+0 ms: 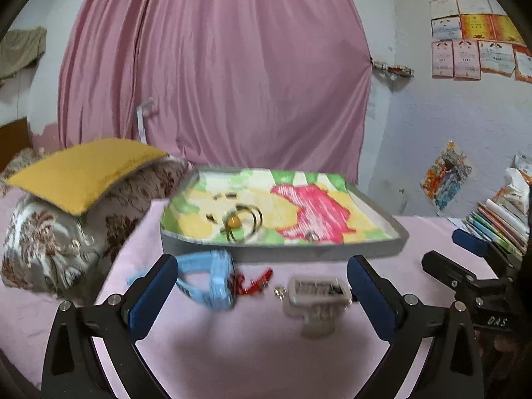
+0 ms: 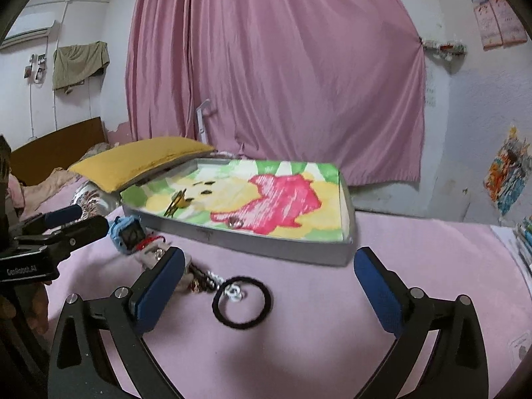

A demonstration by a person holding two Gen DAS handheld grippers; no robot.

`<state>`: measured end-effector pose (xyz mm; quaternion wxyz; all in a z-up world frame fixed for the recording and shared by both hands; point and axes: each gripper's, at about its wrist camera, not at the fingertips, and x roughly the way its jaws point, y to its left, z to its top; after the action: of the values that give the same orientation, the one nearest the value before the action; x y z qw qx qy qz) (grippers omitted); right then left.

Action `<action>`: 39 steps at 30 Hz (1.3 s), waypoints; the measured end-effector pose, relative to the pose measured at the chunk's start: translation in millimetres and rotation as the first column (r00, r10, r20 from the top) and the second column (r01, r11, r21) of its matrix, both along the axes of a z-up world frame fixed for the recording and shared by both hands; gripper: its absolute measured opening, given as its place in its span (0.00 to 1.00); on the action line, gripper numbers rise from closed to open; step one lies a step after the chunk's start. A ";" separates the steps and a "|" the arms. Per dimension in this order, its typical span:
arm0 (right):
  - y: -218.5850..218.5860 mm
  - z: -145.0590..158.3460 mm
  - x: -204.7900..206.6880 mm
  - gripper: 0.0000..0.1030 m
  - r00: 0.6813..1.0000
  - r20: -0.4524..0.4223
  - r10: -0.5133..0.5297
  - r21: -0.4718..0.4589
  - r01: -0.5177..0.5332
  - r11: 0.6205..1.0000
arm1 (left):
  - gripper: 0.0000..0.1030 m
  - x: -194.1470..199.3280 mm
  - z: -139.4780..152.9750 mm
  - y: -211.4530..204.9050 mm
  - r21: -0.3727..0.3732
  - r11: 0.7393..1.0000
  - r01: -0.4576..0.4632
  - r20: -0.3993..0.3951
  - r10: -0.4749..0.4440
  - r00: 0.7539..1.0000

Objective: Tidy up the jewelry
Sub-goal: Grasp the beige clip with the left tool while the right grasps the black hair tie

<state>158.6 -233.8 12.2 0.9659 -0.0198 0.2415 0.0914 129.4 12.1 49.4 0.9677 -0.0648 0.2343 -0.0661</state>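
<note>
A grey tray [image 1: 282,252] lined with a green, yellow and pink cloth lies on the pink bedsheet. In it are thin bangles with an amber bead [image 1: 239,221], small dark clips [image 1: 226,196] and a silver ring [image 1: 312,236]. In front of the tray lie a blue watch [image 1: 212,279], a red string bracelet [image 1: 256,282] and a clear hair clip [image 1: 316,296]. My left gripper [image 1: 262,266] stands open over them, holding nothing. My right gripper [image 2: 270,256] is open and empty above a black hair tie [image 2: 217,306] with a small white trinket [image 2: 234,291] inside it; dark chain pieces [image 2: 199,281] lie beside its left finger.
A yellow pillow [image 1: 86,169] rests on a floral pillow [image 1: 50,246] left of the tray. A pink curtain [image 1: 216,66] hangs behind. Stacked books [image 1: 498,222] sit at the bed's right edge. Bare sheet lies right of the hair tie.
</note>
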 end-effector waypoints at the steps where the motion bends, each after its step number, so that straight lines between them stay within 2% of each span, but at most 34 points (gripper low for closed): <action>1: -1.8 -1.4 3.0 0.97 0.999 -0.031 0.006 0.000 -0.006 1.000 | 0.99 -1.4 -2.3 0.4 -0.007 1.000 0.004 -0.008 -0.004 1.000; 7: -4.4 -16.3 16.2 0.96 0.986 -0.163 0.038 -0.004 -0.039 0.999 | 0.99 4.0 -15.9 -9.4 0.016 0.998 0.061 -0.122 -0.059 0.991; 10: -0.6 -25.4 20.5 0.90 0.976 -0.208 0.058 -0.033 -0.066 0.997 | 0.99 8.5 -20.7 -14.5 0.015 0.996 0.087 -0.168 -0.084 0.982; 15: 1.3 -34.1 33.3 0.58 0.956 -0.280 0.087 -0.045 -0.104 0.994 | 0.99 17.3 -28.7 -25.0 0.025 0.992 0.123 -0.227 -0.115 0.967; 17: 1.4 -37.5 38.5 0.51 0.947 -0.305 0.100 -0.043 -0.119 0.992 | 0.99 21.4 -31.3 -28.8 0.025 0.990 0.136 -0.247 -0.126 0.961; 21: 3.0 -45.3 49.1 0.37 0.926 -0.358 0.124 -0.051 -0.152 0.987 | 0.88 33.5 -36.8 -30.7 0.003 0.986 0.165 -0.295 -0.157 0.943; 24: 4.5 -48.6 56.0 0.32 0.915 -0.381 0.136 -0.062 -0.172 0.983 | 0.82 41.7 -39.7 -32.4 -0.013 0.984 0.180 -0.319 -0.174 0.932; 27: 8.5 -49.4 61.6 0.27 0.910 -0.387 0.146 -0.078 -0.190 0.979 | 0.81 47.6 -40.0 -38.1 -0.004 0.980 0.198 -0.328 -0.189 0.926; 29: 10.1 -49.2 64.5 0.27 0.910 -0.387 0.151 -0.086 -0.198 0.976 | 0.81 50.2 -39.8 -42.0 0.004 0.978 0.210 -0.331 -0.197 0.923; 33: 10.6 -48.6 69.1 0.26 0.909 -0.385 0.159 -0.091 -0.209 0.974 | 0.73 56.0 -40.3 -50.1 0.009 0.972 0.235 -0.351 -0.217 0.911; 39: 10.7 -49.4 74.1 0.26 0.906 -0.384 0.177 -0.090 -0.227 0.970 | 0.70 62.2 -42.0 -54.6 0.021 0.972 0.235 -0.370 -0.210 0.905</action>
<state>232.7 -223.0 -37.2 0.8842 -0.0912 0.4227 0.1769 191.6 -42.5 7.3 0.8949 -0.0173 0.4181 -0.1551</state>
